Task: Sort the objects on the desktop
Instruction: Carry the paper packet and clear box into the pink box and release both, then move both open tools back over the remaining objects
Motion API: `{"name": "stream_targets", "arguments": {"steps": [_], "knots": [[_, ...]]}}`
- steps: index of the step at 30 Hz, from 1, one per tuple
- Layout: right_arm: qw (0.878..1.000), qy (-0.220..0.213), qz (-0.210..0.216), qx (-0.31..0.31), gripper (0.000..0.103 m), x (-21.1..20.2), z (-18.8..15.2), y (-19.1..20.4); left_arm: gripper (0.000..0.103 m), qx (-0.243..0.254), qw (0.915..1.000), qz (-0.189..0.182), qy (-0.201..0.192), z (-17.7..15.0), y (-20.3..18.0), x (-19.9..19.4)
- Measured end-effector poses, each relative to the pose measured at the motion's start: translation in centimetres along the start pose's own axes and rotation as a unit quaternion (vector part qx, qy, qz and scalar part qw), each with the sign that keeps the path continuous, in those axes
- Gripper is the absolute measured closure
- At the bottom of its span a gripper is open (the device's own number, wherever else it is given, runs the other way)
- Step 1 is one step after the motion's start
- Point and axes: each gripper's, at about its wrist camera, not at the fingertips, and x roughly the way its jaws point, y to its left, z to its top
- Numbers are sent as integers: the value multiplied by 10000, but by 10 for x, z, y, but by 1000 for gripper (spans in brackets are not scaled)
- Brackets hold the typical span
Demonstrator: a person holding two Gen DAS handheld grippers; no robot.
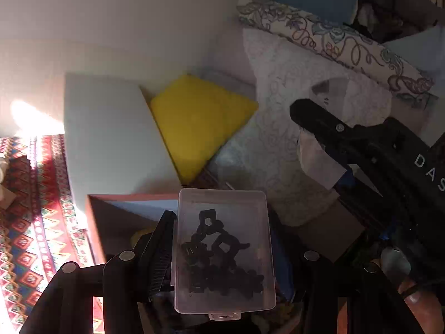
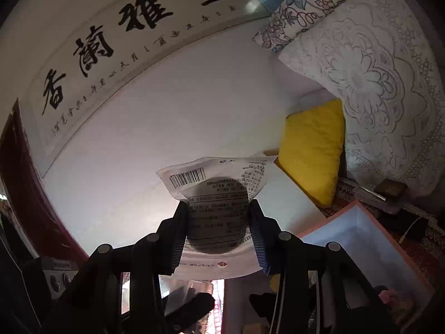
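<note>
Left gripper [image 1: 222, 253] clamps clear box [image 1: 224, 250], long axis pointing forward

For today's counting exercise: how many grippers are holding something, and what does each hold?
2. The left gripper holds a clear plastic box of small black parts; the right gripper clamps a white printed packet. Nothing seems hidden.

A pale plaster wall [image 2: 172, 105] carries a long horizontal calligraphy scroll [image 2: 130, 36] with bold black brush characters, beside a dark red frame [image 2: 19, 172] at the left edge. White lace cloth [image 2: 375, 83] drapes over furniture at right, with floral-print fabric [image 2: 300, 2] above it and a yellow cushion [image 2: 314, 150] leaning against it. A patterned red woven cloth [image 1: 30, 208] covers the surface below, where a bright patch of light [image 1: 30, 117] falls at the wall's foot.
</note>
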Motion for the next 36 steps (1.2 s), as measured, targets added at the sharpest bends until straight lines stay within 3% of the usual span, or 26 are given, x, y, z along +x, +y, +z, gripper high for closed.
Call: {"name": "stream_targets", "arguments": {"steps": [1,2,3,4,6,9,14,20,23,26,30,36], "knots": [[9998,127,-107,72,56,7,0,-11,48,50,10000,42,61,-3,-6,12],[9991,318,-244,126,53,15,-3,-21,42,76,9998,101,153,-6,-9,23],[9977,517,-411,166,43,23,-6,-29,25,42,9995,158,256,-10,-10,30],[9952,729,-623,182,26,32,-10,-35,19,-16,9991,210,357,-15,-10,35],[9888,1073,-1013,221,6,46,-17,-45,12,-183,9984,332,418,-20,-4,37],[9844,1107,-1328,325,5,52,-22,-50,4,-458,9971,457,389,-25,10,32],[9876,976,-1146,446,5,42,-22,-46,4,-650,9954,663,229,-32,29,7],[9909,924,-945,265,4,50,-21,-11,3,-475,9939,982,179,-56,58,-47],[9935,1011,-506,127,4,60,-31,17,3,-359,9908,1276,283,-80,82,-82],[9915,1289,145,-135,4,79,-52,55,2,-405,9841,1610,627,-110,115,-108],[9692,2145,732,-968,4,123,-116,123,2,-573,9730,2082,821,-143,165,-137],[9085,3586,1362,-1660,5,204,-248,219,2,-1017,9644,2348,675,-172,233,-173]]}}
